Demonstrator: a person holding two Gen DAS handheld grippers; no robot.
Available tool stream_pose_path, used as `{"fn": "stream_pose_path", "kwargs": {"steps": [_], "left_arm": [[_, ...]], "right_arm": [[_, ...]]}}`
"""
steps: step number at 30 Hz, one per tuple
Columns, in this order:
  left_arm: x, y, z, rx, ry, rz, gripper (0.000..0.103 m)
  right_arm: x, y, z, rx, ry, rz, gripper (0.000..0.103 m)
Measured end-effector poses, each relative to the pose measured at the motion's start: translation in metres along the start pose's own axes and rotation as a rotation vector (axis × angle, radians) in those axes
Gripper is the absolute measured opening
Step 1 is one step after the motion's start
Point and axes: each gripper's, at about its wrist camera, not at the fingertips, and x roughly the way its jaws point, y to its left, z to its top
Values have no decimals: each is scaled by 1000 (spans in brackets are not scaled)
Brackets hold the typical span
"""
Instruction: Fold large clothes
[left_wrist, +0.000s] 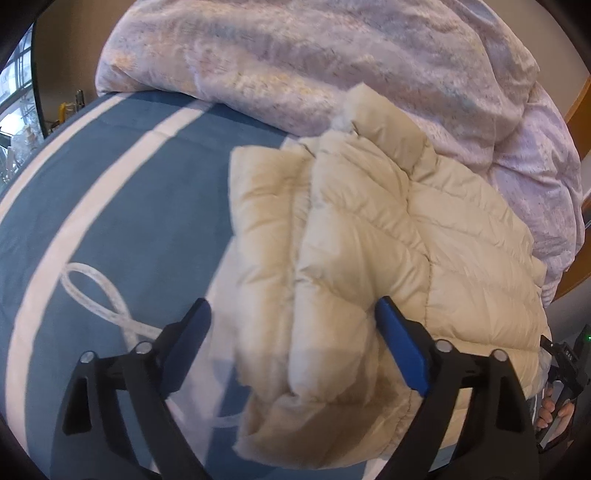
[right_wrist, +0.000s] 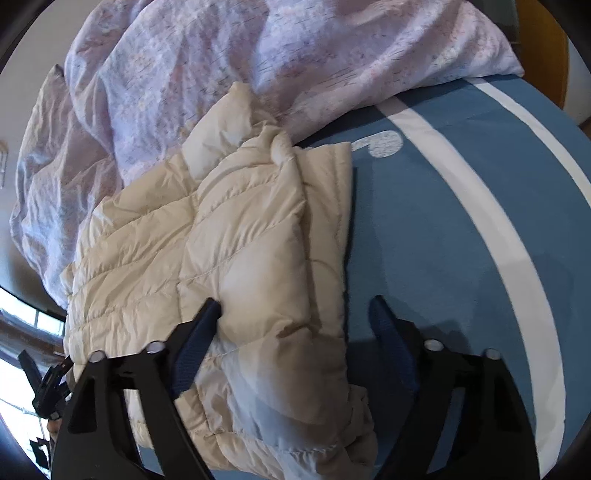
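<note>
A cream quilted puffer jacket (left_wrist: 388, 236) lies partly folded on a blue bed cover with white stripes (left_wrist: 122, 192). Its left part is folded over the body. My left gripper (left_wrist: 291, 321) is open, its blue-padded fingers straddling the jacket's near folded edge without closing on it. In the right wrist view the same jacket (right_wrist: 229, 236) lies left of centre on the blue cover (right_wrist: 443, 221). My right gripper (right_wrist: 295, 314) is open over the jacket's right edge, its left finger (right_wrist: 199, 332) resting on the fabric.
A bunched lilac patterned duvet (left_wrist: 332, 62) lies behind the jacket, touching its collar; it also shows in the right wrist view (right_wrist: 184, 74). A white looped pattern (left_wrist: 99, 295) is printed on the cover. The other gripper and hand (left_wrist: 565, 384) show at the far right.
</note>
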Motion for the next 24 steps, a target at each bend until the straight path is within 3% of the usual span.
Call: {"fn": "stream_pose_path", "kwargs": {"steps": [2, 4, 8, 10, 13, 20, 24], "left_arm": [[2, -3, -1, 6, -6, 4, 79], [3, -8, -2, 15, -3, -14, 67], [2, -13, -5, 14, -7, -43, 47], [0, -13, -6, 11, -16, -54, 32], [-9, -14, -7, 12, -30, -68, 21], [-36, 1, -20, 6, -33, -77, 17], [-58, 20, -40, -1, -25, -80, 17]], "right_arm": [[2, 2, 0, -5, 10, 28, 62], [5, 4, -1, -1, 17, 53, 57], [7, 8, -2, 1, 26, 99, 35], [5, 9, -3, 13, 20, 124, 28], [-1, 8, -6, 38, 11, 151, 20], [-21, 14, -20, 55, 15, 201, 16], [-36, 25, -47, 24, 44, 203, 16]]}}
